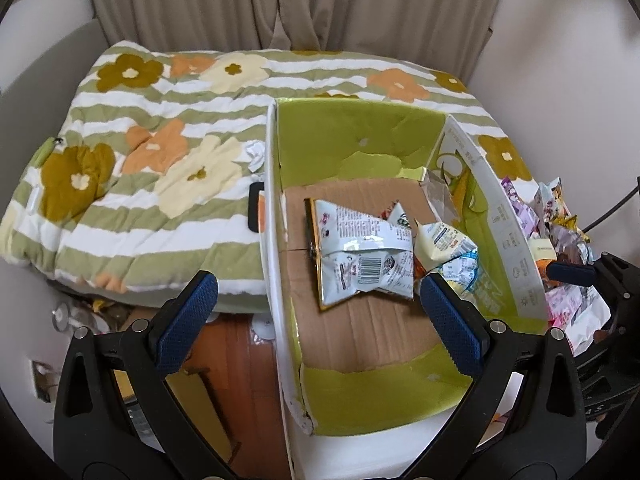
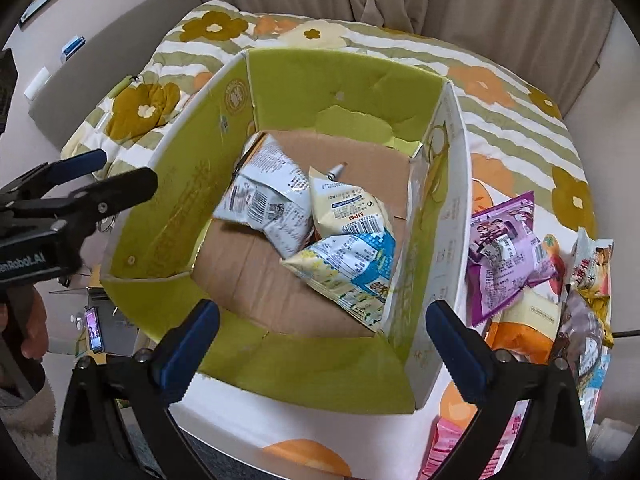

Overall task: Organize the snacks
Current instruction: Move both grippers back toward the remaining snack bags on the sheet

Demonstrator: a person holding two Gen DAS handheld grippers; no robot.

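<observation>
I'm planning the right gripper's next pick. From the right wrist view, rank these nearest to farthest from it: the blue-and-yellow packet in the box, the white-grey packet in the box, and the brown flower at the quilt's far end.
1. Blue-and-yellow packet: in the box, against its right wall, just ahead of the right gripper.
2. White-grey packet: deeper in the box, toward the left.
3. Brown flower: on the quilt beyond the box, upper left.

Left gripper (image 1: 318, 312) jaws wide apart, empty, above the near end of the green-lined box (image 1: 360, 132). White snack bag (image 1: 360, 256) lies on the cardboard floor, touching a cream packet (image 1: 444, 240). Loose snack pile (image 1: 560, 240) right of box. Floral quilt (image 1: 140, 152) left.
</observation>
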